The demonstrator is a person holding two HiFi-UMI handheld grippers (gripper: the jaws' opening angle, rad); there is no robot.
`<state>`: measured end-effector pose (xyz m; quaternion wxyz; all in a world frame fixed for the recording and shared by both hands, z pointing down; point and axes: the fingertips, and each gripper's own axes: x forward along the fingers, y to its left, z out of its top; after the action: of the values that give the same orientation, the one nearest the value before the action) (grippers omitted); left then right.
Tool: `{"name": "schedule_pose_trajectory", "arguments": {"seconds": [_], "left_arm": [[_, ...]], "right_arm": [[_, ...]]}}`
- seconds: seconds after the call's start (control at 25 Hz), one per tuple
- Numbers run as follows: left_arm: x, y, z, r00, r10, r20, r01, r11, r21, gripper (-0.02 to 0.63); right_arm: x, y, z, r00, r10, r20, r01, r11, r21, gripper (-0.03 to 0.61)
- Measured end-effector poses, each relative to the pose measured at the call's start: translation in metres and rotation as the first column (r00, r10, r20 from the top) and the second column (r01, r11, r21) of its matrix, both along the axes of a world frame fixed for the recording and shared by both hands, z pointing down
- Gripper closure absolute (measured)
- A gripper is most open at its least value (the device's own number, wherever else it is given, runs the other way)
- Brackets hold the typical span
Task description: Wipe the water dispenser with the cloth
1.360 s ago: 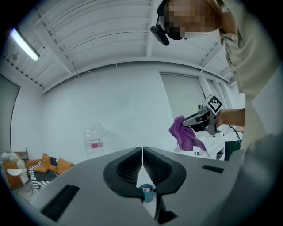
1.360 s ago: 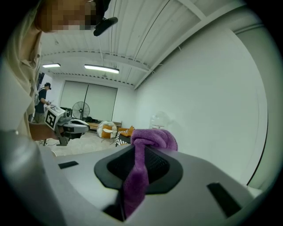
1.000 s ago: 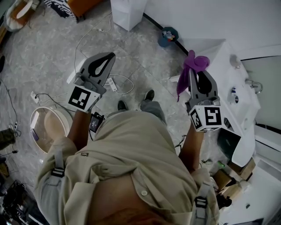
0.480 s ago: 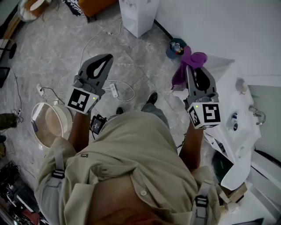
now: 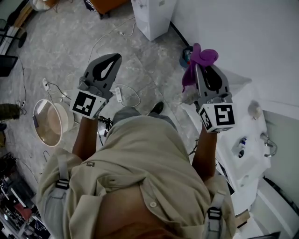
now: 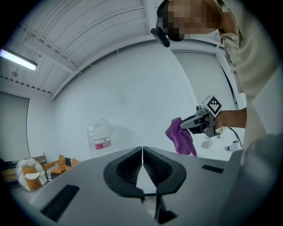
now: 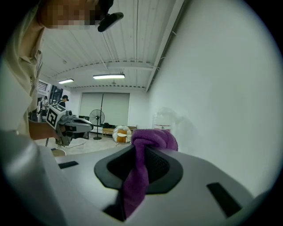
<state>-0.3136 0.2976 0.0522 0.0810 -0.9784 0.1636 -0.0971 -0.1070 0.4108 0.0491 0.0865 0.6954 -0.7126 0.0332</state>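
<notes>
In the head view the white water dispenser [image 5: 153, 14] stands on the floor by the wall, ahead of both grippers. Its clear bottle [image 6: 101, 137] shows in the left gripper view, and the bottle [image 7: 165, 121] shows faintly against the wall in the right gripper view. A purple cloth [image 5: 202, 58] bunches over the jaw tips of my right gripper [image 5: 202, 66], which is shut on it; the cloth [image 7: 146, 145] hangs down between the jaws. My left gripper [image 5: 112, 58] is shut and holds nothing, its jaws meeting in a thin line [image 6: 142, 151]. Both grippers are held up, apart from the dispenser.
A white washbasin unit [image 5: 243, 140] with a tap stands at the right against the wall. A round white tub [image 5: 50, 122] sits on the floor at the left. Cables and a power strip [image 5: 118, 95] lie on the grey floor between the grippers. A small blue object [image 5: 186, 55] rests by the wall.
The view has swung: the dispenser has come further into view at the top and the washbasin has slid down to the right. Both grippers keep the same pose, cloth still held.
</notes>
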Motion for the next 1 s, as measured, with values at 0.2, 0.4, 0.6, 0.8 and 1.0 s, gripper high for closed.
{"name": "schedule_pose_trajectory", "arguments": {"seconds": [0.2,0.4,0.6,0.8,1.0], "left_arm": [[0.034,0.001,0.000,1.000,0.009,0.013,-0.010,1.000,0.004,0.592],[0.059,-0.013,0.003,0.999,0.031,0.026,-0.031,1.000,-0.003,0.592],[0.095,-0.041,0.014,0.996,0.085,0.020,-0.084,0.996,-0.032,0.592],[0.135,-0.084,0.016,0.989,0.148,0.002,-0.148,0.988,-0.040,0.591],[0.157,-0.149,0.018,0.984,0.176,-0.029,-0.178,0.983,-0.052,0.592]], "right_arm": [[0.026,-0.002,0.009,1.000,-0.006,0.021,0.006,1.000,-0.005,0.507],[0.047,-0.007,0.020,0.999,0.018,0.042,-0.016,0.999,-0.030,0.508],[0.070,-0.024,0.028,0.996,0.072,0.048,-0.069,0.996,-0.048,0.507],[0.094,-0.057,0.032,0.991,0.121,0.051,-0.118,0.991,-0.060,0.508],[0.107,-0.116,0.037,0.989,0.142,0.038,-0.138,0.987,-0.086,0.508]]}}
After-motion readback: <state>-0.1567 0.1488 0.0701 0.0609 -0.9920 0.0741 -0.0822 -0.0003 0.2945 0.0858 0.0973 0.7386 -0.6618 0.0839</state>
